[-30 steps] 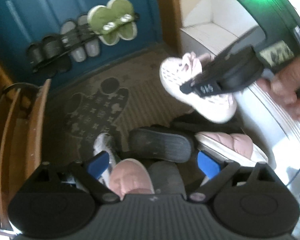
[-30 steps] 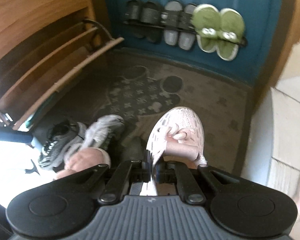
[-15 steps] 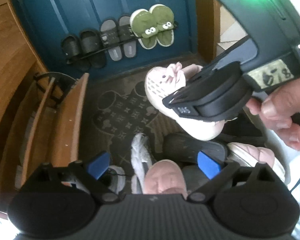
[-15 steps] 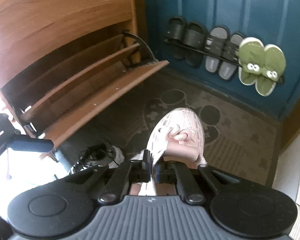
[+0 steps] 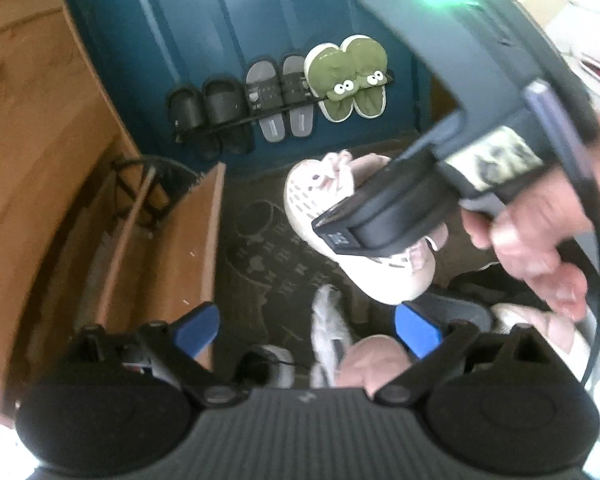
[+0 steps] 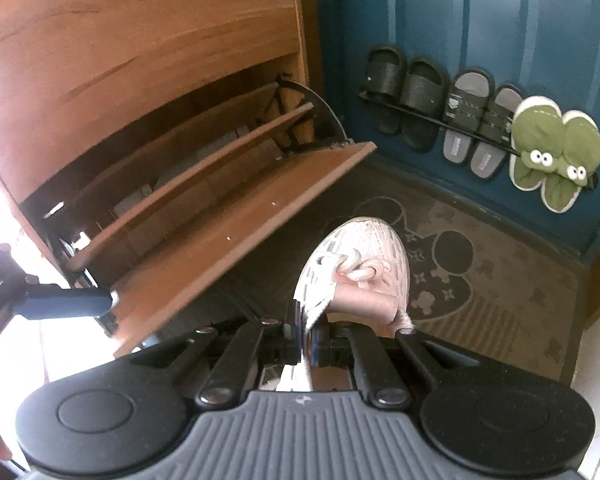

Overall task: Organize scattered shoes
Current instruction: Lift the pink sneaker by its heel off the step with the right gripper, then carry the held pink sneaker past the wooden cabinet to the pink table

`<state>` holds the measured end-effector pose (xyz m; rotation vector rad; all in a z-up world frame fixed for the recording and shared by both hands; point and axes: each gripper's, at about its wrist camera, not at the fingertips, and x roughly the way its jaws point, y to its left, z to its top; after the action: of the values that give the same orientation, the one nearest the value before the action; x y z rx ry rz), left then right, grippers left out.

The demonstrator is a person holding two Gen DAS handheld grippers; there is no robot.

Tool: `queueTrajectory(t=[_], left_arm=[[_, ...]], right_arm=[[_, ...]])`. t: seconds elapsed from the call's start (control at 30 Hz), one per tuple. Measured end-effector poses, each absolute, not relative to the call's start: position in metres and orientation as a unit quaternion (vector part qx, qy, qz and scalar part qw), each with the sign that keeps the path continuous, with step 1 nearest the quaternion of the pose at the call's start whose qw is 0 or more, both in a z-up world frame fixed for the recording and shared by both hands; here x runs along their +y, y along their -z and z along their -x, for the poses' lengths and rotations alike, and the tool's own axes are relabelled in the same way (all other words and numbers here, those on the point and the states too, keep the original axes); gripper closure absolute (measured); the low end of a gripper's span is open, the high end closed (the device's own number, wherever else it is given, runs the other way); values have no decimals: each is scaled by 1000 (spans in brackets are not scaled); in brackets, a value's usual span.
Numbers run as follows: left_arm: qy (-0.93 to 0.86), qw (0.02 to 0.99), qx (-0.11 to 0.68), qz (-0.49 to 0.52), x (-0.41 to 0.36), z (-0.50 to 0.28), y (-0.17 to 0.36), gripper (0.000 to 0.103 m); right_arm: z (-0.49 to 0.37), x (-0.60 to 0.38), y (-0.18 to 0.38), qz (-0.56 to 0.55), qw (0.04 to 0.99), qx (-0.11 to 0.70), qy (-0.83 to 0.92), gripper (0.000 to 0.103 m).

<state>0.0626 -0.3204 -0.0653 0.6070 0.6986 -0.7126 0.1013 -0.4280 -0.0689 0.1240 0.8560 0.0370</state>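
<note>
No legible text or labels anywhere.

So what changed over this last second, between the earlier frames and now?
Both views swung toward the open wooden shoe cabinet, which now fills far more of each frame. The right gripper carried the pink sneaker up from the shoe pile and toward the cabinet. Nothing was grasped or released. Unchanged: the right fingers stay shut on the sneaker, the left gripper stays open and empty, and the slippers still hang on the door rack.

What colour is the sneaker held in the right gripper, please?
Pale pink sneaker, clearest in the right wrist view.
</note>
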Motion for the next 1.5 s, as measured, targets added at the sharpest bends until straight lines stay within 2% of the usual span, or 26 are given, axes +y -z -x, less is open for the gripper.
queueTrajectory(t=[0.47, 0.8, 1.1, 1.23, 1.5], left_arm=[[308, 836, 325, -317, -268, -84, 34, 6], [316, 822, 332, -339, -243, -71, 37, 6], [279, 844, 358, -285, -196, -66, 44, 4], [273, 861, 373, -214, -175, -71, 43, 3], [269, 872, 367, -179, -147, -70, 36, 2]], right_arm=[[-133, -382, 29, -71, 914, 397, -45, 98], [-146, -353, 19, -63, 911, 405, -58, 98], [-157, -311, 14, -16, 908, 407, -101, 98], [-162, -289, 20, 0, 902, 414, -124, 98], [-168, -256, 29, 28, 890, 427, -159, 97]])
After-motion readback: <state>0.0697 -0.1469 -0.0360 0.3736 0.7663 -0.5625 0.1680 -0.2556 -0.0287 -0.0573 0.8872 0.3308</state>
